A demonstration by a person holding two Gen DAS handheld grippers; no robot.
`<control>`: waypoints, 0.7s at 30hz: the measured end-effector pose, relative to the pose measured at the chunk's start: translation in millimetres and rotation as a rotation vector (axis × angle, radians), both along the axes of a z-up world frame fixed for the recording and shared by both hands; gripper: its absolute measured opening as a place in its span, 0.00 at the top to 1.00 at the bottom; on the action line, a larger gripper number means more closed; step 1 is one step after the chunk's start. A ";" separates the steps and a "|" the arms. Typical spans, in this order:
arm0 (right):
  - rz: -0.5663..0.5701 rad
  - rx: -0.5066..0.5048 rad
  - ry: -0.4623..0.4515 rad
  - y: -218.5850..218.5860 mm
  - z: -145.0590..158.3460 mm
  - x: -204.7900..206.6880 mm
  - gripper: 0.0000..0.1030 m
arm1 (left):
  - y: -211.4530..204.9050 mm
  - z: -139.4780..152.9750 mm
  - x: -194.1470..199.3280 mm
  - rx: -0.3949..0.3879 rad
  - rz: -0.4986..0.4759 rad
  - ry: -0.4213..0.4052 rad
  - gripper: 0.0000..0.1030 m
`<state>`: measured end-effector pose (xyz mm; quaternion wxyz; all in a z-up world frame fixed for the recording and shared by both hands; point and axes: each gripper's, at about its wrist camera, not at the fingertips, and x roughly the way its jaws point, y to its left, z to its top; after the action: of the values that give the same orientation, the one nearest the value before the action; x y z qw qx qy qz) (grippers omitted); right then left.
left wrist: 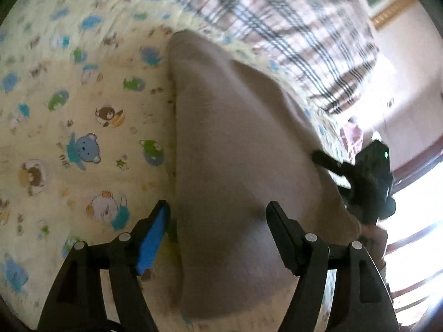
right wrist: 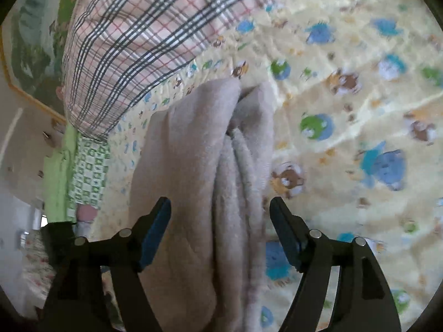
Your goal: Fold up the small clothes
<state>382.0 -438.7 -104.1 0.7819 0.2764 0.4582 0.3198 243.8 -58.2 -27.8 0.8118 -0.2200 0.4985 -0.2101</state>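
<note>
A beige fleece garment (left wrist: 235,152) lies folded on a yellow bear-print bed sheet (left wrist: 69,110). My left gripper (left wrist: 218,210) is open, its fingers apart over the garment's near end. In the right wrist view the same garment (right wrist: 199,152) shows stacked folded layers along its right side. My right gripper (right wrist: 220,207) is open, with the garment between and below its fingers. The right gripper also shows in the left wrist view (left wrist: 326,163) as a black body at the garment's right edge.
A plaid pillow (left wrist: 290,27) lies at the head of the bed, also in the right wrist view (right wrist: 133,41). A green patterned cloth (right wrist: 83,171) hangs at the bed's edge. A framed picture (right wrist: 30,49) hangs on the wall.
</note>
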 end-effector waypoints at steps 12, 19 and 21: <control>0.086 0.005 0.022 14.6 -9.6 4.7 0.54 | -10.5 -37.2 62.9 -0.197 -0.050 0.063 0.35; 0.070 0.031 -0.074 31.4 27.6 -26.1 0.65 | 18.2 -17.1 39.4 -0.218 -0.030 0.010 0.64; 0.098 0.061 -0.100 45.8 38.1 -37.5 0.66 | 35.5 -0.6 21.9 -0.203 -0.014 -0.024 0.64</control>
<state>344.5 -392.9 -66.0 0.7784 0.2609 0.4217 0.3849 265.7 -22.6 -28.4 0.7897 -0.2951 0.4663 -0.2680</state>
